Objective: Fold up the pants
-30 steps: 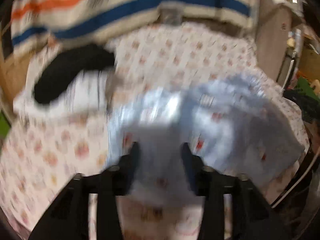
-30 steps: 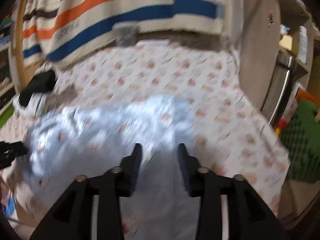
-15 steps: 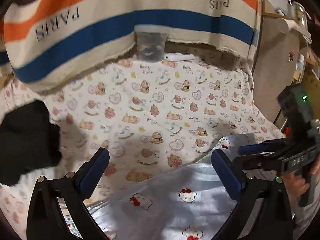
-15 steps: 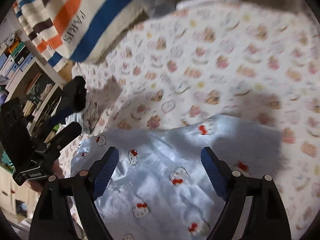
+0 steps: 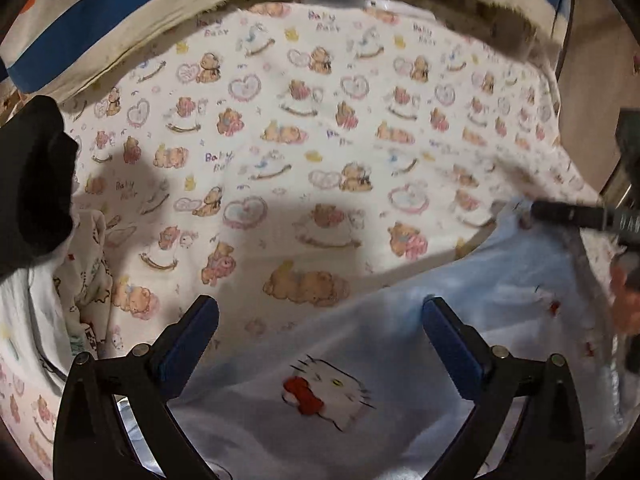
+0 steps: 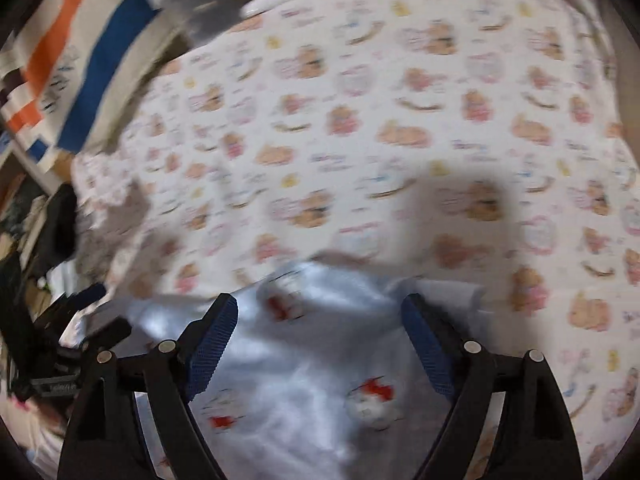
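The light blue pants [image 5: 400, 360] with a cat print lie on a bear-print sheet [image 5: 320, 140]. My left gripper [image 5: 320, 320] is open and empty, low over the pants' near edge. My right gripper [image 6: 320, 320] is open and empty over the pants [image 6: 300, 392] in a blurred right wrist view. The right gripper's fingers [image 5: 568, 214] show at the right edge of the left wrist view, at the pants' far corner. The left gripper [image 6: 96, 312] shows at the left of the right wrist view.
A black garment [image 5: 32, 184] lies at the left on other printed cloth [image 5: 84, 280]. A striped cream, blue and orange blanket [image 5: 120, 12] hangs along the back. A brown cabinet [image 5: 600, 80] stands at the right.
Both grippers have dropped lower and closer to the pants. The left view has tilted down toward the sheet. Both stay open.
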